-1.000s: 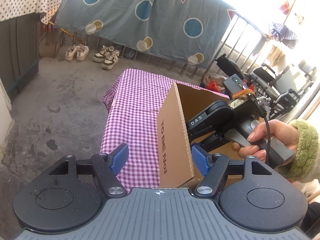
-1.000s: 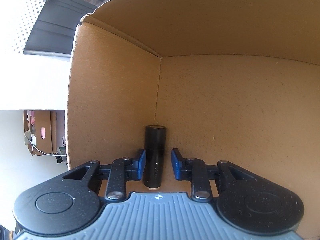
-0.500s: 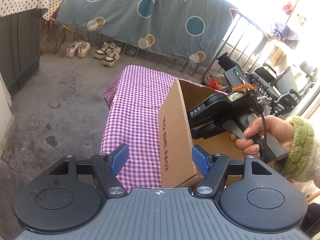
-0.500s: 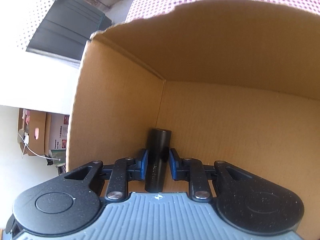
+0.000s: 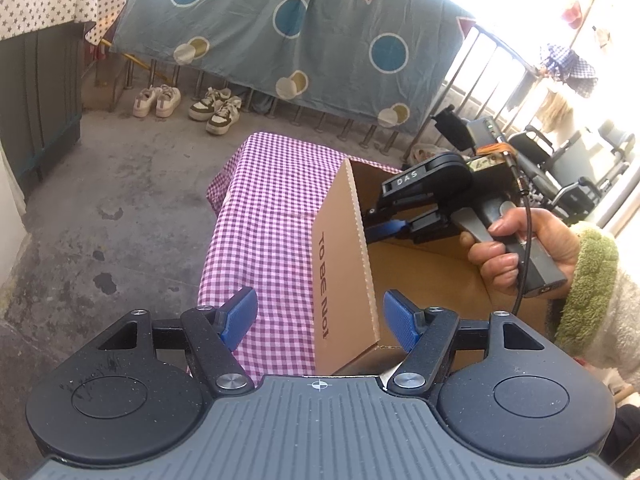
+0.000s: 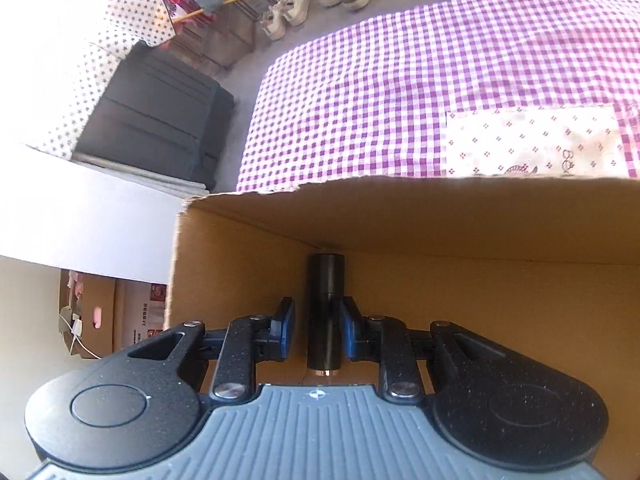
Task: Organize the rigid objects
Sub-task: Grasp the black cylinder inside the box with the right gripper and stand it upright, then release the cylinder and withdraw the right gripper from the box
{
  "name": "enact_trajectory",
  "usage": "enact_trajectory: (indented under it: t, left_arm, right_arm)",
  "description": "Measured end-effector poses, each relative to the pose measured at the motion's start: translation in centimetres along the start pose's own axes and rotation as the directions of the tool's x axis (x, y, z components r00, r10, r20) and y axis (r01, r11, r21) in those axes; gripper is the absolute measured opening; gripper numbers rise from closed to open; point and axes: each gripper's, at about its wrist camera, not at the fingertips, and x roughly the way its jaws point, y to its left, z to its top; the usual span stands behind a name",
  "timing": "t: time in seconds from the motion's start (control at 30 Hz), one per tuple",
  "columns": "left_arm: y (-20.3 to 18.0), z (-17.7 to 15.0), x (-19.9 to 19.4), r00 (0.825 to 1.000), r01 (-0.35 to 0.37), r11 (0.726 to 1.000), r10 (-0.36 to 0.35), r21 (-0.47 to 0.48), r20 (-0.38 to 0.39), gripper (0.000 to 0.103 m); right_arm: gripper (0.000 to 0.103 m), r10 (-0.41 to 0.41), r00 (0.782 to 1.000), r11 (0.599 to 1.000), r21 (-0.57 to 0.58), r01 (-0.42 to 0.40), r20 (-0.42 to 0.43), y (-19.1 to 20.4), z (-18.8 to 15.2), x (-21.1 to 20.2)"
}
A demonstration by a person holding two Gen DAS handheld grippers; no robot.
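Two grippers here. Right gripper (image 6: 316, 326) has a black cylinder (image 6: 326, 312) between its pads, apparently clamped, over the cardboard box (image 6: 480, 280) corner. Looks like mid-transfer; whether it's touching the floor is hidden. Left gripper (image 5: 318, 316) hangs unclenched, empty, straddling the box's near wall. Next it needs either a clean lift or a release.

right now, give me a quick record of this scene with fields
surface: purple checked cloth
container: open cardboard box, standing on the cloth
right gripper: jaws closed on a black cylinder, inside the box opening
left gripper: jaws open, nothing held, near the box's outer wall
background: shoes on the floor
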Motion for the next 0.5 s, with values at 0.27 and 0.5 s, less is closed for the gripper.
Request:
enact_trajectory:
  t: [0.27, 0.5]
  left_arm:
    - [-2.1, -0.9, -1.9, 1.000, 0.017, 0.999, -0.017, 0.037, 0.017, 0.070]
    - [-4.0, -2.6, -2.7, 0.998, 0.056, 0.996, -0.055, 0.075, -0.010, 0.070]
  right_arm:
    - [0.026, 0.126, 0.978, 0.992, -0.007, -0.126, 0.164, -0.8, -4.9, -11.3]
    - [0.027, 0.207, 0.922, 0.976, -0.009, -0.216, 0.328, -2.6, -13.2, -20.8]
